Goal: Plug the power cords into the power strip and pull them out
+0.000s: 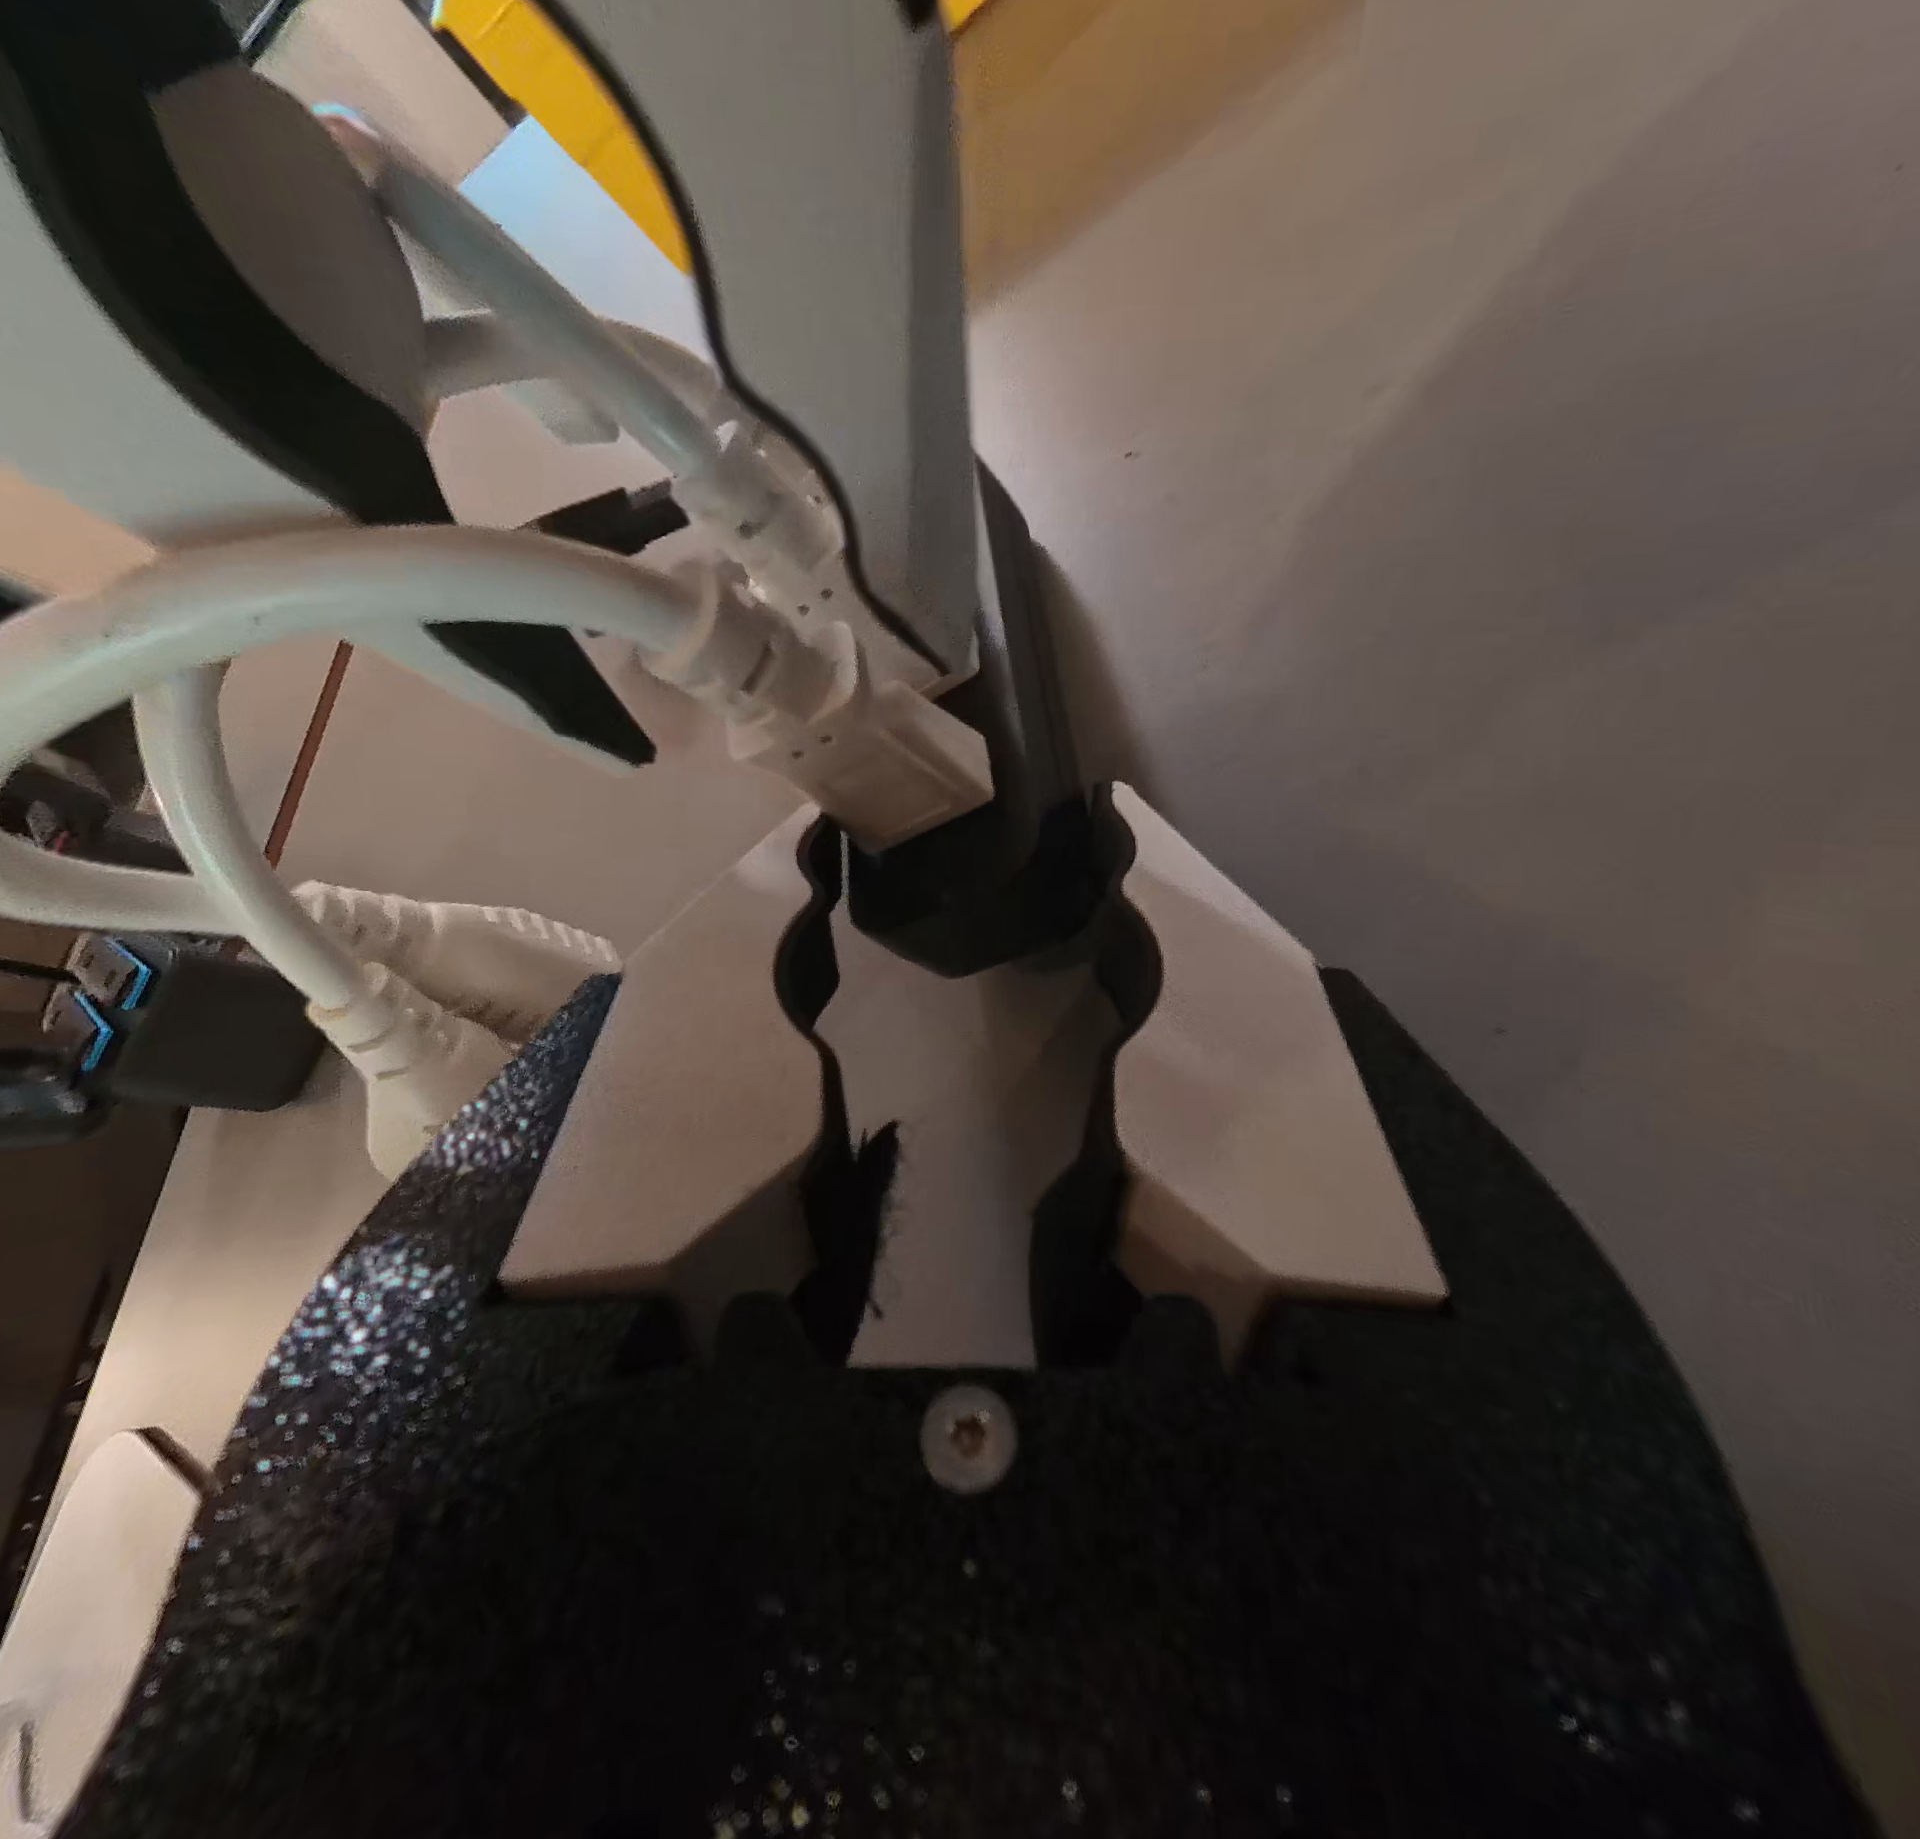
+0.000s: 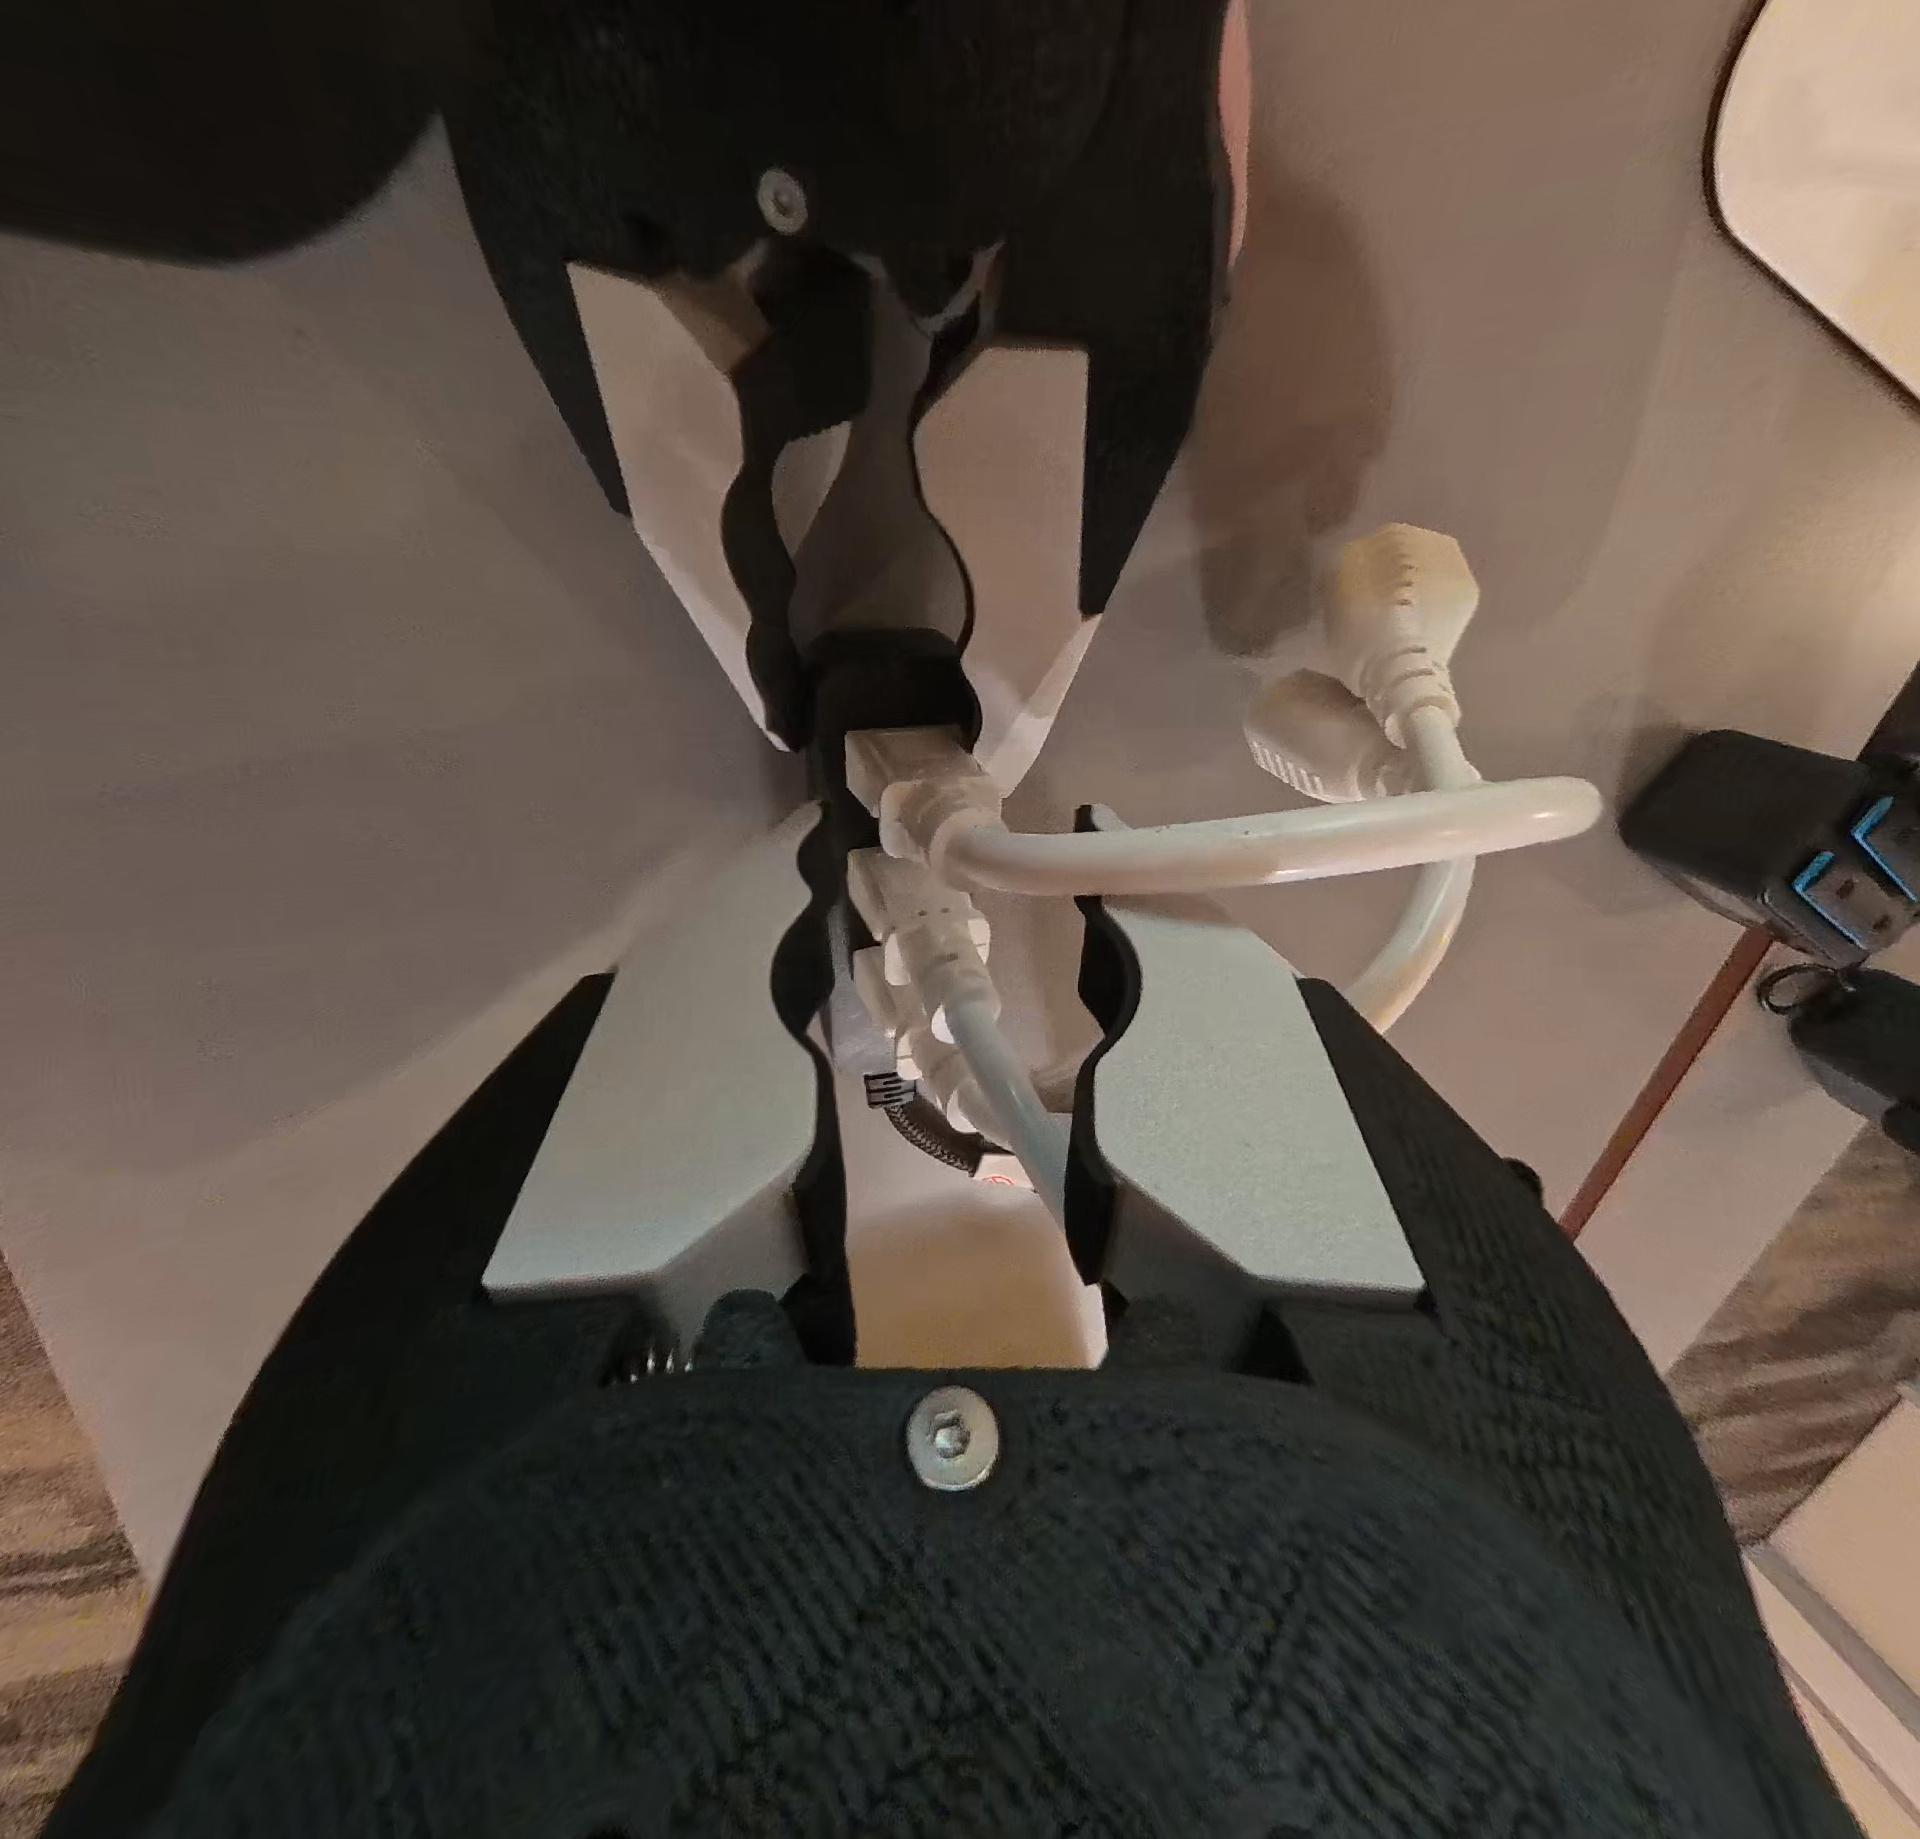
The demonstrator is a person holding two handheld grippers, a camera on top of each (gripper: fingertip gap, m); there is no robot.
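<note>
A narrow black power strip (image 1: pixel 966 916) lies on a white table (image 1: pixel 1455 646). My left gripper (image 1: pixel 966 823) is shut on its near end cap. Three white plugs (image 1: pixel 883 771) sit in a row in the strip, their cords (image 1: pixel 312 584) curving off to the left. In the right wrist view my right gripper (image 2: pixel 951 823) is open. Its fingers (image 2: pixel 805 968) straddle the plugged-in white plugs (image 2: pixel 914 916) and the strip. The right finger stands clear of the plugs. The left gripper (image 2: pixel 878 688) faces me, clamped on the strip's end (image 2: pixel 894 677). One cord (image 2: pixel 1299 833) loops right over my right fingertip.
Two loose white plugs (image 2: pixel 1392 584) lie on the table to the right; they also show in the left wrist view (image 1: pixel 416 958). A black hub with blue ports (image 2: pixel 1787 854) sits at the right by the table's edge. A yellow object (image 1: pixel 540 54) lies behind. The gap from one gripper's tips to the other's is roughly 5 centimetres.
</note>
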